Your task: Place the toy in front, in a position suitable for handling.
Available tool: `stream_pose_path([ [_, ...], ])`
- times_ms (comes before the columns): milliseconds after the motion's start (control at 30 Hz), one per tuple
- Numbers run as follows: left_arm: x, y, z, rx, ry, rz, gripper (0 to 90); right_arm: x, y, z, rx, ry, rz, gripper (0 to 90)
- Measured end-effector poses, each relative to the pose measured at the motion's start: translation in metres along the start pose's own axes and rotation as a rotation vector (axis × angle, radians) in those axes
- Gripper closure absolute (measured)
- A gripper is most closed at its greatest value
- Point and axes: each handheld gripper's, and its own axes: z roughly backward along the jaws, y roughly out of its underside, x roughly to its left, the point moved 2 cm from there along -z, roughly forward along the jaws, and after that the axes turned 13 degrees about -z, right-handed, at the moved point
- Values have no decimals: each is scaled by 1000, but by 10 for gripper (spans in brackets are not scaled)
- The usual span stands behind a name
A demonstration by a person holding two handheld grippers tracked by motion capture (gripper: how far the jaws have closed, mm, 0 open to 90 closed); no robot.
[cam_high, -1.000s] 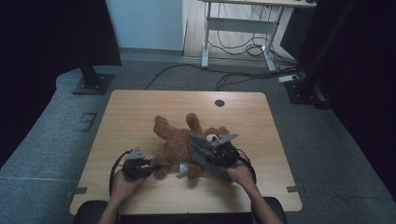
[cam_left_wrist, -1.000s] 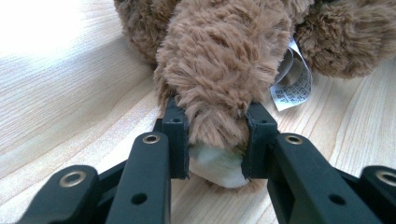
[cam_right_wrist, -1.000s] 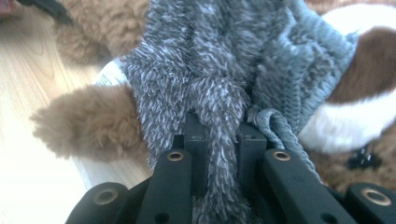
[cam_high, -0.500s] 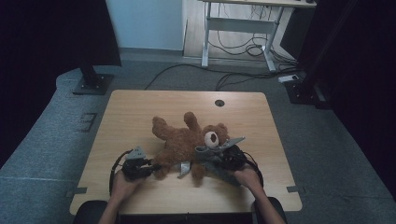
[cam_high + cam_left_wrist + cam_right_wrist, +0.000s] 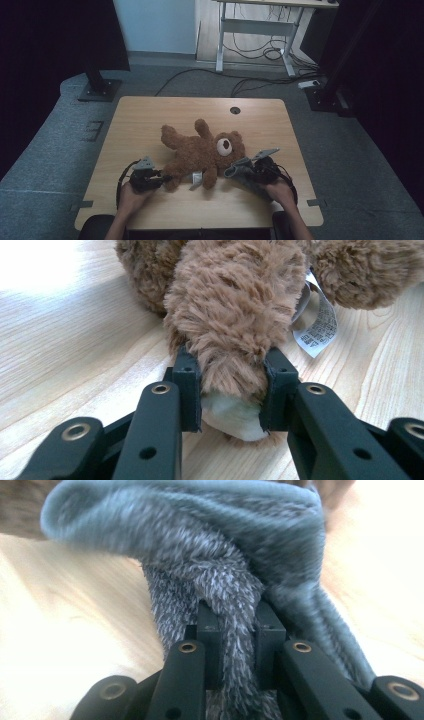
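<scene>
L gripper clamped on bear paw; R gripper pinching grey sock, just right of bear, on table.

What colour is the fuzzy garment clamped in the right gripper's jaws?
Grey, with a fluffy pile; the garment shows best in the right gripper view.

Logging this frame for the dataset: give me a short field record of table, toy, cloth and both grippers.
table: light wood
toy: brown teddy bear lying mid-table, white tag by its leg
left gripper: shut on the bear's leg, at the paw end
right gripper: shut on a fuzzy grey garment
garment position: right of the bear's head, near the table's front edge
</scene>
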Motion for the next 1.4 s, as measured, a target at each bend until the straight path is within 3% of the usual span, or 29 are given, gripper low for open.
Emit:
stream_pose_path([
  [133, 3, 1, 3, 6, -18, 3, 664, 2, -12, 41, -100, -9, 12, 782],
  [367, 6, 2, 7, 14, -49, 1, 658, 2, -35, 60, -150, 0, 26, 782],
  [800, 15, 5, 14, 21, -101, 10, 651, 16, -98, 40, -168, -21, 75, 782],
  [1067, 16, 6, 14, 16, -102, 14, 639, 22, -130, 21, -149, -52, 99, 781],
  [1167, 16, 6, 14, 15, -102, 15, 633, 28, -143, 3, -121, -69, 115, 781],
  [1400, 16, 6, 13, 12, -100, 16, 633, 29, -149, -28, -49, -64, 136, 782],
])
